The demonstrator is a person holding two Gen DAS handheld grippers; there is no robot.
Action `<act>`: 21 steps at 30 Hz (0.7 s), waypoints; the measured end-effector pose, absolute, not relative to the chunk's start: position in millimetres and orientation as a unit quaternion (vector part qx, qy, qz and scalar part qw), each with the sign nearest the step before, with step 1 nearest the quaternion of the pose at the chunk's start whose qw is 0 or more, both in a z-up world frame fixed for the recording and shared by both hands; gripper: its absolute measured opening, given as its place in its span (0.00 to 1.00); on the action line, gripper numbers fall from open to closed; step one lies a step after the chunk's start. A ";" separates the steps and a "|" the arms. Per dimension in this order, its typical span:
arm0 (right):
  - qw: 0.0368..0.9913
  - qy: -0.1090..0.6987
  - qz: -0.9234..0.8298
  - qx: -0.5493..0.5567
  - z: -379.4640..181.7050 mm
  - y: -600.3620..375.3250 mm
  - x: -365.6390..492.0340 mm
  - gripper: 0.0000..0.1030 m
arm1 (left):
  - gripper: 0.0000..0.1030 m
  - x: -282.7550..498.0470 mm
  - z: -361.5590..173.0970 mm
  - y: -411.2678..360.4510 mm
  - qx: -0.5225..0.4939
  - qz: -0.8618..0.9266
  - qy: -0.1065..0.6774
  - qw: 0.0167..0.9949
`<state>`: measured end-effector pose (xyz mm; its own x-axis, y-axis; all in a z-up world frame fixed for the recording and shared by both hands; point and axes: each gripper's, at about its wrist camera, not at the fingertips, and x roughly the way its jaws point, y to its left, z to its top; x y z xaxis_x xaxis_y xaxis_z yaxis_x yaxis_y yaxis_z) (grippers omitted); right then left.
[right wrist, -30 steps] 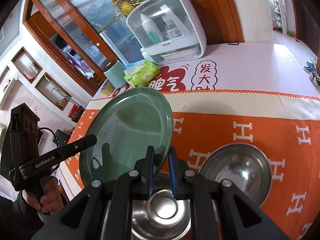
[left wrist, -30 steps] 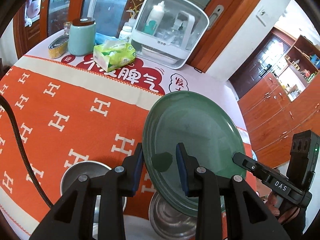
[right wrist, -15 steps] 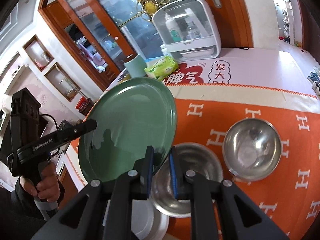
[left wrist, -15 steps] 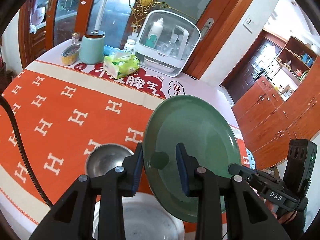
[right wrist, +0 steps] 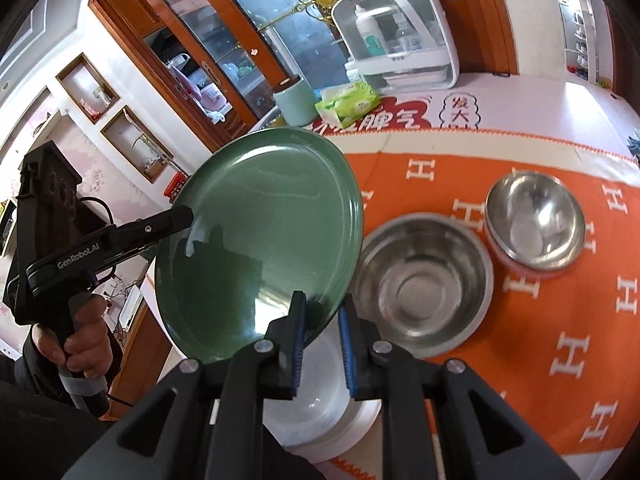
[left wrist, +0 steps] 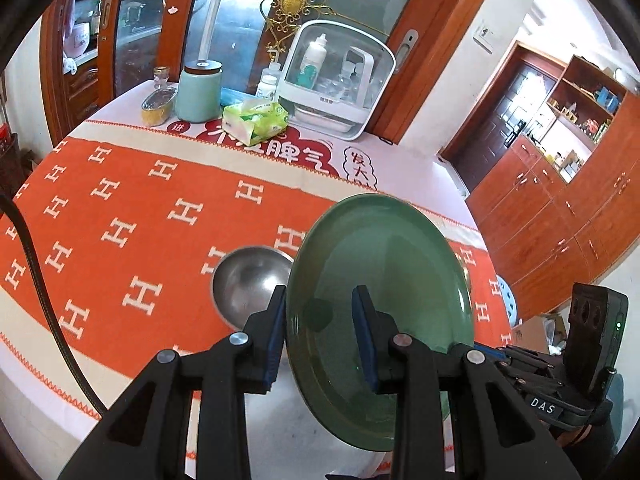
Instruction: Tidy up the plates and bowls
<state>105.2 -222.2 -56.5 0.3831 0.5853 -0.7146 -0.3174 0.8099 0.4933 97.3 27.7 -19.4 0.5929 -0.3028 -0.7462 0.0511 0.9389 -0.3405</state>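
A green plate (left wrist: pixel 384 272) hangs tilted above the table, held at two opposite rims. My left gripper (left wrist: pixel 320 328) is shut on its left rim. On the other side my right gripper (right wrist: pixel 322 320) pinches the lower right rim of the green plate (right wrist: pixel 260 232). Each view shows the other gripper at the far rim: the right gripper (left wrist: pixel 478 350) and the left gripper (right wrist: pixel 184 214). A large steel bowl (right wrist: pixel 424 280) and a smaller steel bowl (right wrist: pixel 536 220) stand on the orange cloth. A white dish (right wrist: pixel 320 392) lies under the plate near the table's front edge.
A teal jar (left wrist: pixel 199 92), a green tissue pack (left wrist: pixel 254 122), a tin (left wrist: pixel 158 106) and a white storage box (left wrist: pixel 336 80) with bottles line the table's far edge. A black cable (left wrist: pixel 36 264) crosses the left. A hand (right wrist: pixel 76 340) grips the left gripper's handle.
Both grippers have drawn back toward the table's near edge with the green plate between them. The steel bowls now lie farther ahead, and the white dish has come into view below.
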 end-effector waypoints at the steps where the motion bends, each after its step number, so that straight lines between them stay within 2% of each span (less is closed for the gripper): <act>1: 0.820 0.484 0.273 0.138 -57.5 -220.9 101.9 0.15 | 0.29 94.7 -20.9 28.1 -0.141 -0.101 0.443 0.880; 21: 0.792 0.544 0.241 0.134 -97.6 -201.3 56.1 0.16 | 0.29 57.8 -76.6 34.3 -0.110 -0.099 0.545 0.825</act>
<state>56.1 -201.3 -97.6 0.2918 0.5271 -0.7981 -0.2360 0.8483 0.4740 57.8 34.3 -76.6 0.3858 -0.2835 -0.8779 0.0434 0.9561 -0.2897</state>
